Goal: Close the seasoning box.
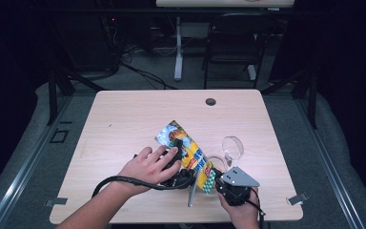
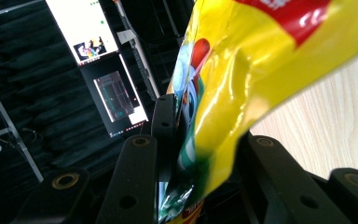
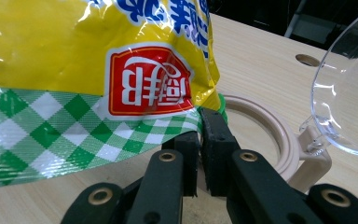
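A yellow snack bag (image 1: 190, 153) with a green-checked bottom edge lies slantwise on the wooden table (image 1: 124, 124), near its front. My left gripper (image 1: 178, 153) comes in from the left and is shut on the bag's middle. In the left gripper view the crinkled bag (image 2: 261, 56) is squeezed between the two black jaws of the left gripper (image 2: 200, 135). My right gripper (image 1: 215, 179) holds the bag's near corner. In the right gripper view its pads (image 3: 216, 135) pinch the checked seam of the bag (image 3: 74, 46), and the right gripper (image 3: 200, 128) is shut on it.
A clear plastic lid (image 1: 232, 148) stands up from a beige ring (image 1: 214, 161) just right of the bag; the lid (image 3: 349, 93) and ring (image 3: 270, 126) are close to my right jaws. A cable hole (image 1: 210, 101) marks the table's far side. A chair (image 1: 233, 38) stands beyond.
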A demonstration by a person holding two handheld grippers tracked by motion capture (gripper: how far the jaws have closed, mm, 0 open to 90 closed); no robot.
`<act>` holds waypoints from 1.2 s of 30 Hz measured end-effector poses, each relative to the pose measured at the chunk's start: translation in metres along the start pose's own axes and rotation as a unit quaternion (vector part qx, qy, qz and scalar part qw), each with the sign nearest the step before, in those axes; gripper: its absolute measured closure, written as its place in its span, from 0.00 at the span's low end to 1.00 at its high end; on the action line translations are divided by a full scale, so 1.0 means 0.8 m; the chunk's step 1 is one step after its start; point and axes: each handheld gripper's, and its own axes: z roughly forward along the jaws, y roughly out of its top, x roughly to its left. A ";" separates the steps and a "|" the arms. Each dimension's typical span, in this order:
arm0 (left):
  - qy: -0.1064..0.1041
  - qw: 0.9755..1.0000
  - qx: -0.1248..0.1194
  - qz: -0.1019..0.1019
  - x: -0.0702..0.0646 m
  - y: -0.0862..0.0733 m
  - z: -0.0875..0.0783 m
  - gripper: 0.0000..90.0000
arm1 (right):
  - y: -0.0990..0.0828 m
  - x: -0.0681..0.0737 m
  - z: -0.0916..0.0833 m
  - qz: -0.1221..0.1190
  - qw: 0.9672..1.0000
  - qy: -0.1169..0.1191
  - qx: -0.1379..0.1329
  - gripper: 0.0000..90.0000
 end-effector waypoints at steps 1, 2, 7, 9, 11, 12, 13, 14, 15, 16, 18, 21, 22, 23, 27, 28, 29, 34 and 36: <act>0.001 1.000 0.000 0.001 0.000 0.000 0.000 0.82 | 0.000 0.000 0.000 0.000 1.000 0.000 0.000 0.96; -0.005 1.000 0.003 -0.006 -0.001 0.000 0.000 0.82 | 0.000 0.000 0.000 0.000 1.000 0.000 0.000 0.96; 0.003 1.000 -0.001 0.003 0.003 0.000 -0.001 0.82 | 0.000 0.001 0.000 0.001 1.000 -0.001 -0.002 0.96; 0.003 1.000 -0.001 0.004 0.003 0.001 -0.002 0.82 | 0.000 0.001 -0.001 0.000 1.000 0.000 -0.001 0.96; 0.003 1.000 -0.002 0.003 0.003 0.001 -0.002 0.82 | 0.000 0.000 -0.001 -0.001 1.000 0.000 -0.001 0.96; 0.003 1.000 -0.002 0.003 0.003 0.001 -0.002 0.82 | 0.000 0.000 -0.001 -0.001 1.000 0.000 -0.001 0.96; 0.003 1.000 -0.002 0.003 0.004 0.001 -0.002 0.82 | 0.000 0.000 -0.001 -0.001 1.000 -0.001 -0.001 0.96; 0.003 1.000 -0.002 0.002 0.004 0.001 -0.002 0.82 | 0.000 0.000 -0.002 0.000 1.000 -0.001 -0.002 0.96; -0.002 1.000 -0.002 0.003 0.005 0.001 -0.002 0.82 | 0.000 0.000 -0.002 0.000 1.000 -0.001 -0.002 0.96; -0.001 1.000 -0.002 0.003 0.005 0.001 -0.002 0.82 | 0.000 0.000 -0.002 0.001 1.000 -0.001 -0.003 0.96; -0.003 1.000 -0.001 -0.004 0.004 0.001 -0.002 0.82 | 0.000 0.000 -0.002 0.001 1.000 0.000 -0.003 0.96; -0.001 1.000 0.000 0.000 0.005 0.002 -0.002 0.83 | 0.000 -0.001 -0.003 0.001 1.000 -0.001 -0.003 0.96; 0.002 1.000 -0.003 0.005 0.006 0.003 -0.002 0.83 | 0.000 -0.001 -0.003 0.000 1.000 -0.002 -0.003 0.96; 0.003 1.000 -0.003 0.006 0.006 0.003 -0.002 0.83 | 0.000 -0.001 -0.003 0.000 1.000 -0.002 -0.002 0.96; -0.001 1.000 -0.002 0.005 0.006 0.003 -0.002 0.83 | 0.000 0.000 -0.003 0.001 1.000 -0.001 -0.003 0.96; -0.001 1.000 -0.002 0.005 0.006 0.003 -0.002 0.83 | 0.000 0.000 -0.002 0.001 1.000 -0.001 -0.003 0.96; -0.001 1.000 -0.002 0.005 0.006 0.003 -0.002 0.83 | 0.000 0.000 -0.002 0.001 1.000 -0.001 -0.003 0.96; -0.001 1.000 -0.003 0.005 0.007 0.003 -0.002 0.84 | 0.000 -0.001 -0.002 0.000 1.000 -0.002 -0.003 0.96; 0.000 1.000 -0.003 0.005 0.007 0.003 -0.002 0.84 | 0.000 -0.001 -0.002 0.000 1.000 -0.002 -0.003 0.96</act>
